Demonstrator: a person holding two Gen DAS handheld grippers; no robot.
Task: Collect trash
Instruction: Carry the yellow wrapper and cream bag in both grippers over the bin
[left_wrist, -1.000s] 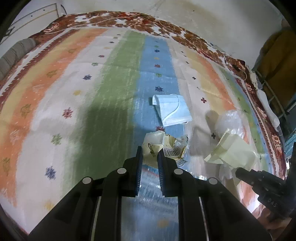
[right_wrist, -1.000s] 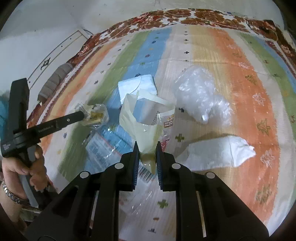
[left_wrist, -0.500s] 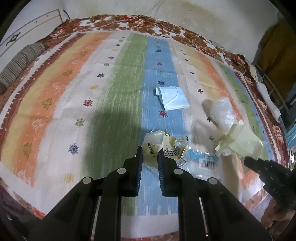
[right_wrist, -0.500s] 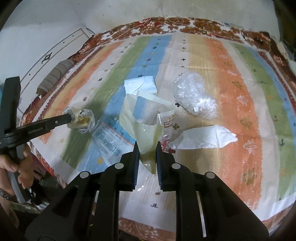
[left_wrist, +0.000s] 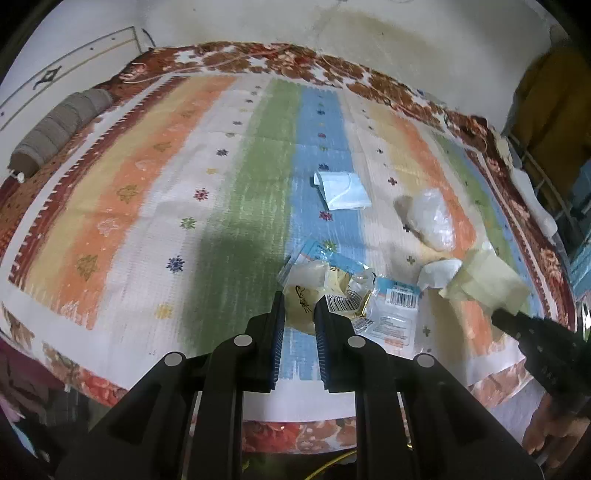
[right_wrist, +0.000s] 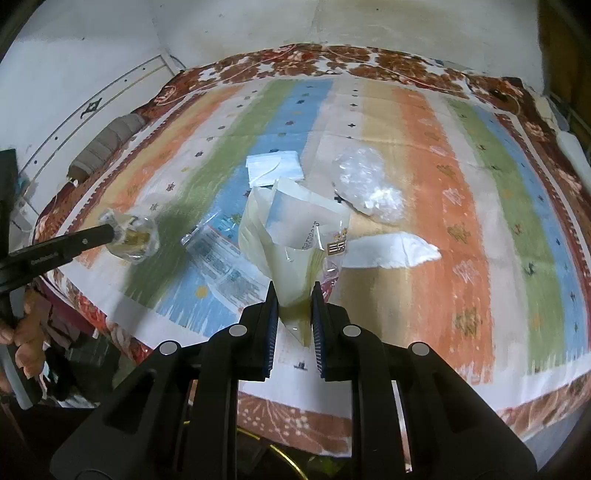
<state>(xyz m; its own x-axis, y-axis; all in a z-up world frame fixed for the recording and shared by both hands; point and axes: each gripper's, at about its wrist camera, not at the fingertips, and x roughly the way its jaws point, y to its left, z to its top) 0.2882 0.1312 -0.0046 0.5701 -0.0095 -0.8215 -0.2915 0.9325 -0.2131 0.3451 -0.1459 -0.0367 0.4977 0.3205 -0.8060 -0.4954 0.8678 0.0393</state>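
Left gripper (left_wrist: 298, 314) pinching crumpled yellow wrapper (left_wrist: 325, 291), fingers nearly together, lifting it above striped blanket (left_wrist: 229, 229). Right gripper (right_wrist: 292, 306) clamping pale yellow bag (right_wrist: 291, 240), narrow gap between fingers. Face mask (left_wrist: 341, 190), clear plastic bag (right_wrist: 364, 188), white paper (right_wrist: 391, 251), blue packet (right_wrist: 221, 258) lying on blanket.

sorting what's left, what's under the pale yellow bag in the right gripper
Beneath the held pale yellow bag lies a flat clear printed wrapper on the striped bedspread; its right part is hidden behind the bag.
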